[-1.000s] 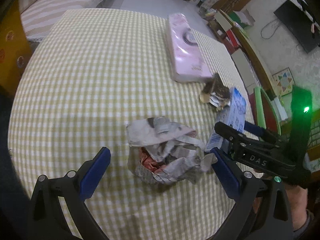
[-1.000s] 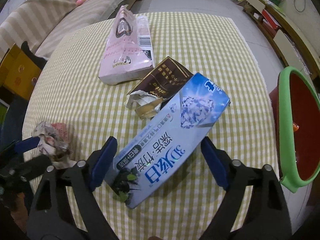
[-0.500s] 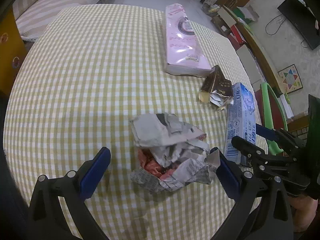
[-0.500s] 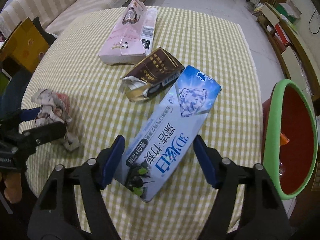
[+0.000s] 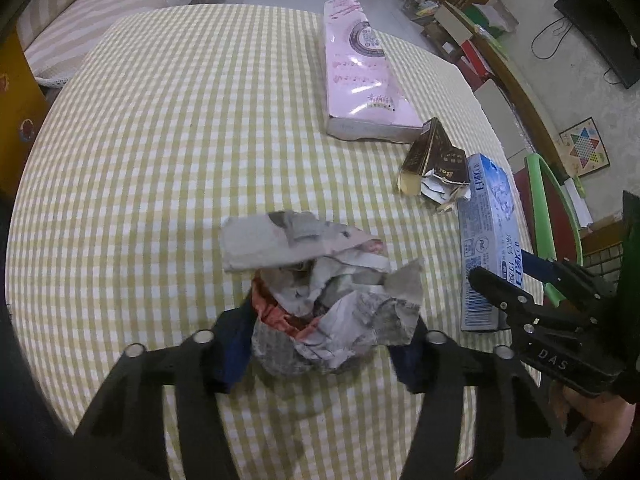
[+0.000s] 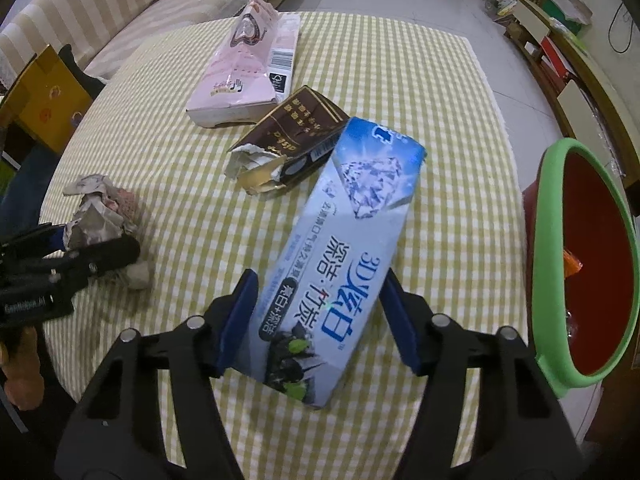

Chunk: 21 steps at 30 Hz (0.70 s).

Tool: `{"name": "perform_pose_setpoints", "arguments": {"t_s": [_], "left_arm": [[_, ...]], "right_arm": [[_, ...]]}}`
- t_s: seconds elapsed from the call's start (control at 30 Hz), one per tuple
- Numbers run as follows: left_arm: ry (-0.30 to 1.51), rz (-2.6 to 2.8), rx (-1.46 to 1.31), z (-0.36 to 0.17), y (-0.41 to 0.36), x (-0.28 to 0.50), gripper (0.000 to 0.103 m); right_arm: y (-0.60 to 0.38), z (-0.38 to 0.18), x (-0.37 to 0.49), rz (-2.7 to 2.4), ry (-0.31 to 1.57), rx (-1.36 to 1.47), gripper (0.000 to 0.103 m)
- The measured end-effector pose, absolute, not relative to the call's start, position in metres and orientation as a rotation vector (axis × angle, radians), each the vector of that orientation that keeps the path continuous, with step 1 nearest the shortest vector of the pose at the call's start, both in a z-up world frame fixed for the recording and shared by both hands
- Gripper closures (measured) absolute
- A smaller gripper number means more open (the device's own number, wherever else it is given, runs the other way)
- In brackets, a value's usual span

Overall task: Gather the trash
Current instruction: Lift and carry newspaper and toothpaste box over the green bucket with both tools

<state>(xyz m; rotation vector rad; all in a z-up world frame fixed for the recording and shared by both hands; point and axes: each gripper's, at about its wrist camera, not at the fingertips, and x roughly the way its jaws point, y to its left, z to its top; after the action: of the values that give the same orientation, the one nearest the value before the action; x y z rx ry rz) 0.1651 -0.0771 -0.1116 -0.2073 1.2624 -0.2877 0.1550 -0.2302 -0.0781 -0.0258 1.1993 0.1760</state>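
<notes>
My left gripper is shut on a crumpled newspaper ball near the front of the checked table; the ball also shows in the right wrist view. My right gripper is shut on a blue toothpaste box, which also shows in the left wrist view at the table's right side. A torn brown carton and a pink box lie on the table beyond it.
A red bin with a green rim stands beside the table's right edge. The yellow checked tablecloth covers the table. A striped sofa lies behind the table; shelves line the right wall.
Both grippers have closed: the left onto the newspaper ball, the right onto the toothpaste box. Both were open around these things before.
</notes>
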Motion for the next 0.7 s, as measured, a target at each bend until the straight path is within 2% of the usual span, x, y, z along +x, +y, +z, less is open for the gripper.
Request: {"name": "perform_pose_setpoints", "arguments": {"t_s": [0.17,0.7], "left_arm": [[1.241,-0.295,-0.195,-0.102,-0.071,0.163,0.059],[1.131,-0.336,-0.143,-0.045,-0.072,0.163,0.059]], "right_arm": [[-0.243,-0.075,0.152,0.158,1.185,0.015,0.051],[-0.275,-0.029,0.142,0.139,1.075,0.11,0.051]]}}
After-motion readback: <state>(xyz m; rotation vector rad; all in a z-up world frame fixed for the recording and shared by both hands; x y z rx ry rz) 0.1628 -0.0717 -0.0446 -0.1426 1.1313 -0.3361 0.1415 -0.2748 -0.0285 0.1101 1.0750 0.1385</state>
